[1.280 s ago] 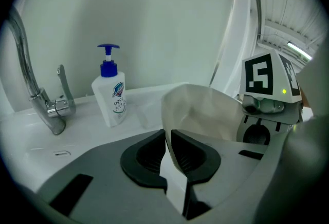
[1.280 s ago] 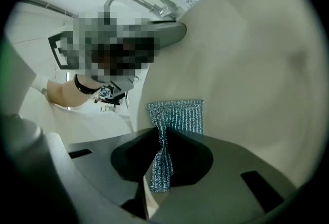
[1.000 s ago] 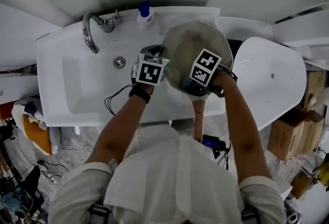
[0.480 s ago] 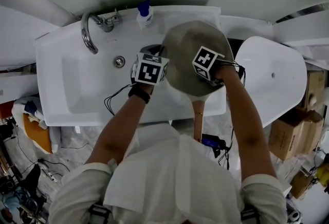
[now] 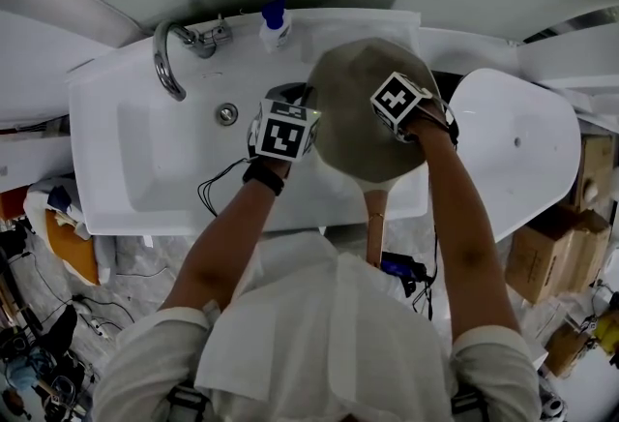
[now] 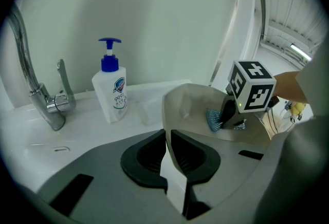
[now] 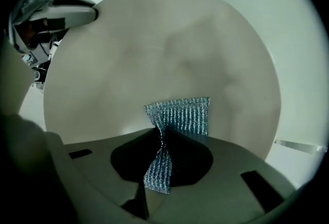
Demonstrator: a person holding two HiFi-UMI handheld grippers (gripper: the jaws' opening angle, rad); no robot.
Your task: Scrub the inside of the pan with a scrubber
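Left tool [image 6: 167,134] clamped shut on pan [image 5: 353,125] rim, at sink [image 5: 145,154]. Right tool [image 7: 157,134] pinching scrubber [image 7: 185,115], its free end against pan's inside.

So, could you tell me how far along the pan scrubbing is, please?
Done: the left hand-held gripper is clamped on the rim of the pan, holding it over the sink, and the right hand-held gripper grips the scrubber. In hand: the scrubber lies against the pan's inside. Left: faint cloudy marks across the inside suggest that much of the scrubbing remains.
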